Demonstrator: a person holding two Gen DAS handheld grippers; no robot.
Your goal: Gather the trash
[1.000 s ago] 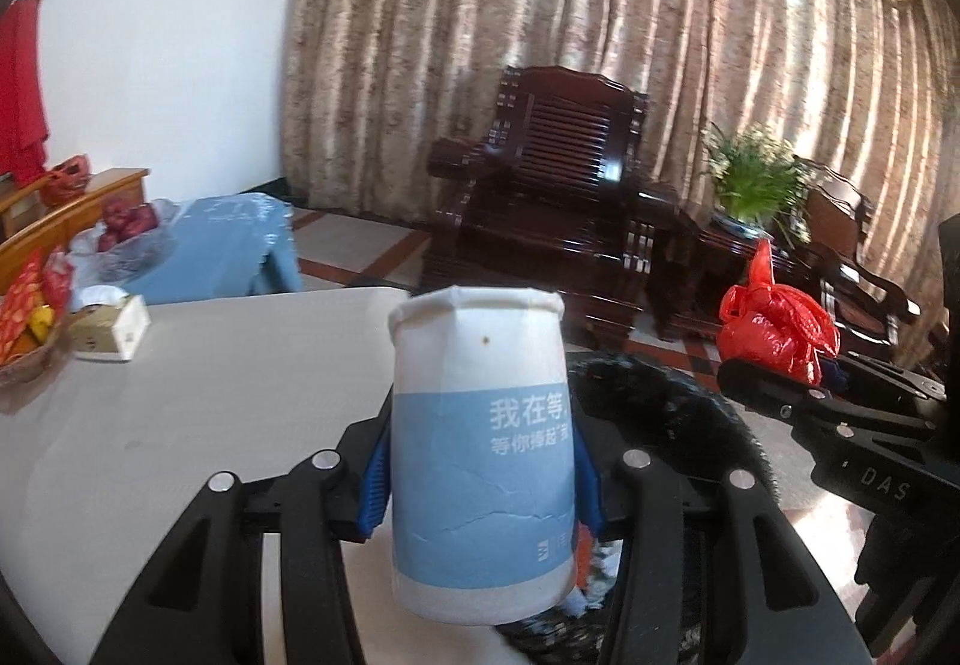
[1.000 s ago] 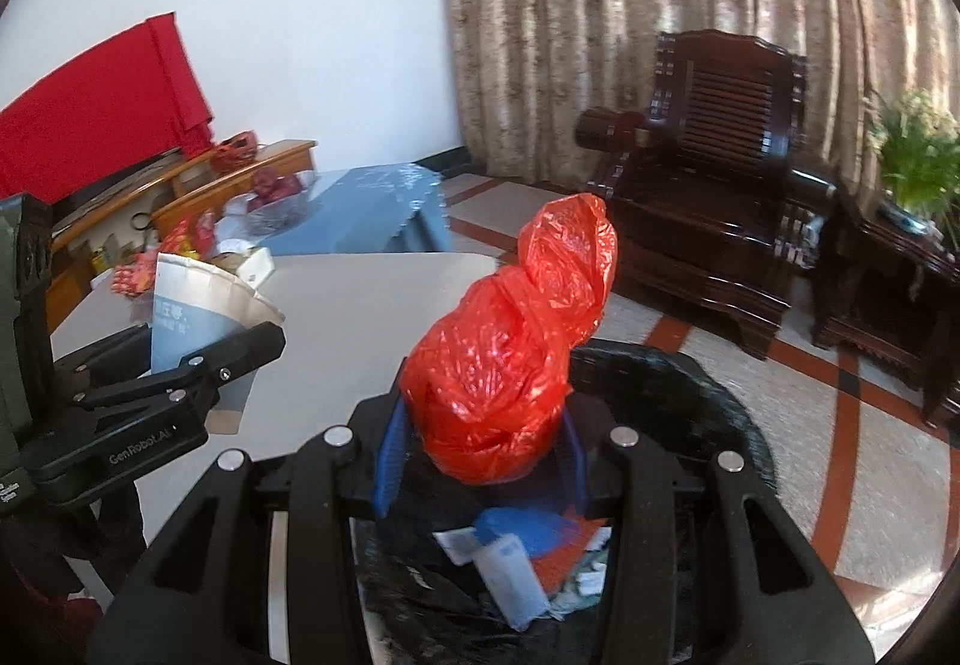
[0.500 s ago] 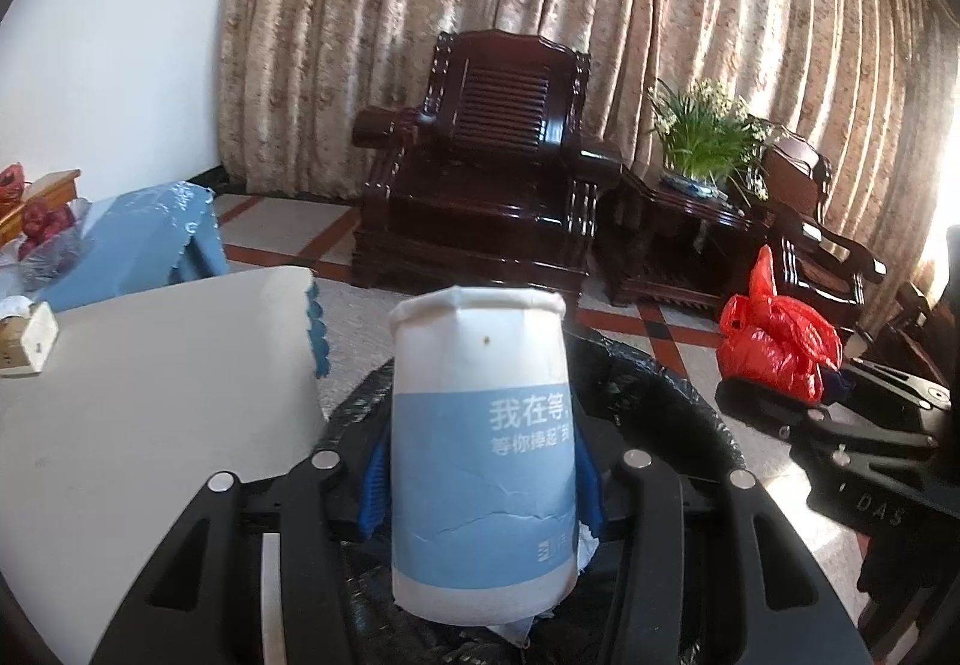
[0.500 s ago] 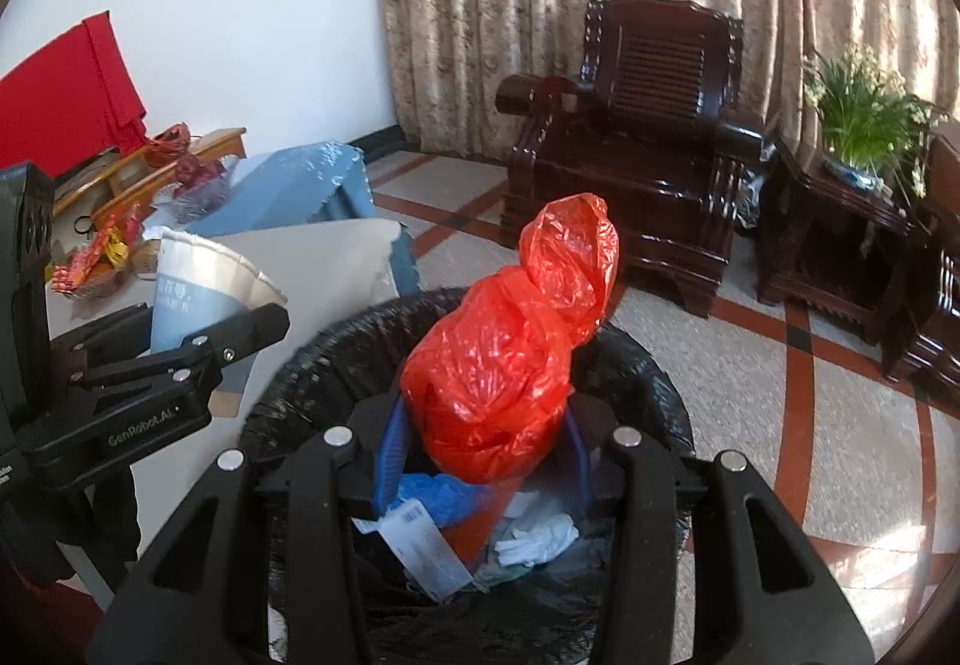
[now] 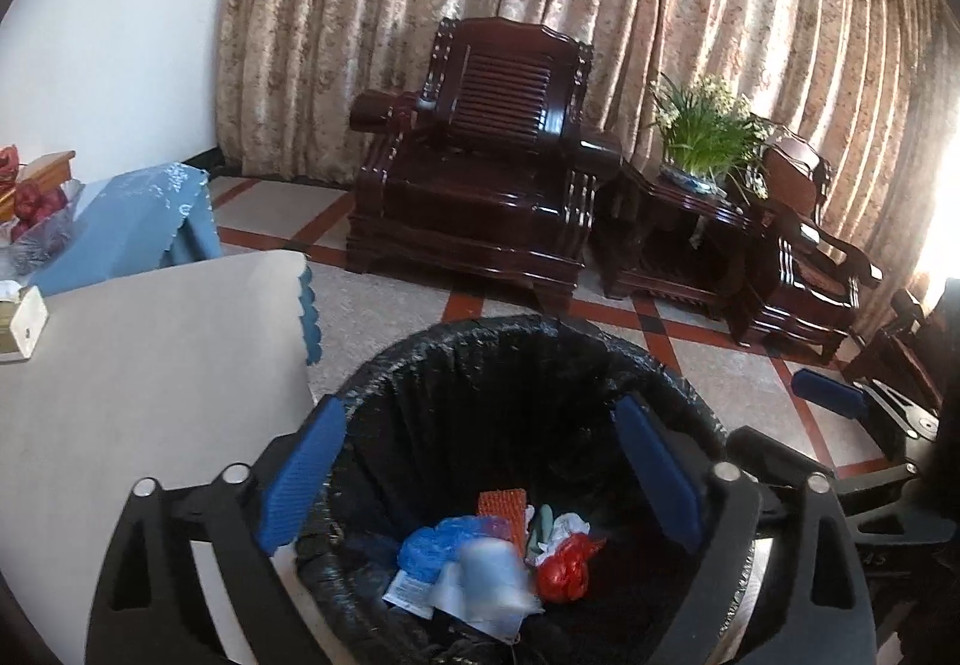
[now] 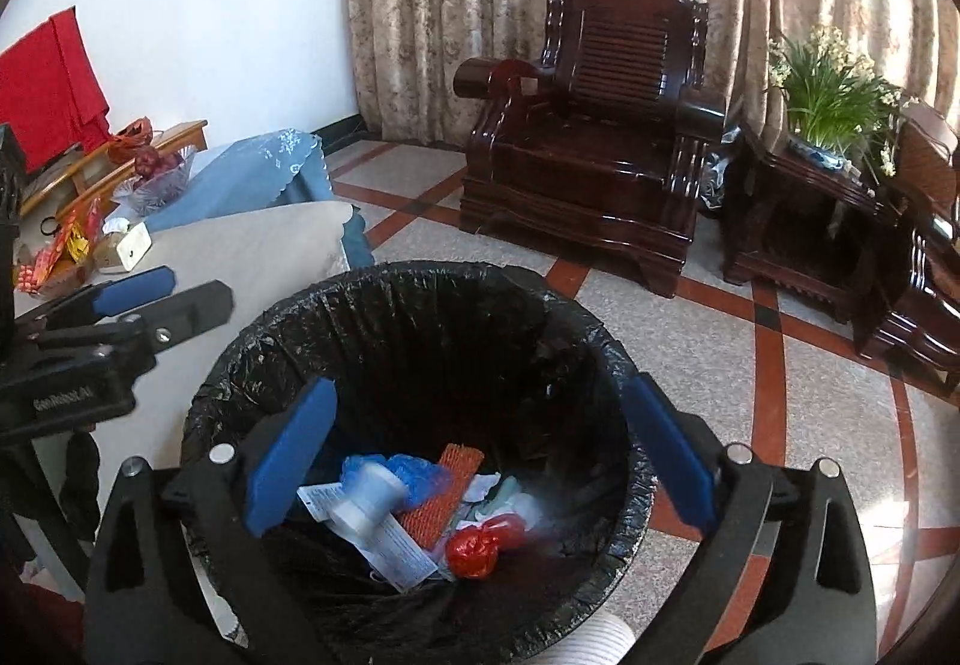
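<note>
Half a second ago each hand-held gripper clamped trash; now both the left hand-held gripper (image 5: 480,476) and the right hand-held gripper (image 6: 480,449) gape empty over the bin (image 6: 312,311). Inside the bin, the blurred paper cup (image 6: 367,503) lies tipped, long axis toward the bin's left wall, beside the red bag (image 6: 477,548).

bin (image 5: 528,341) – right of table (image 5: 150,353) | cup (image 6: 366,503), bag (image 6: 477,545) – in bin | armchair (image 5: 486,173) behind

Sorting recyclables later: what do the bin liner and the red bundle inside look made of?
Bin liner: thin black plastic film, glossy and crinkled, folded over the rim. Red bundle: likely thin plastic bag too, shiny and scrunched, though motion blur leaves some doubt.
</note>
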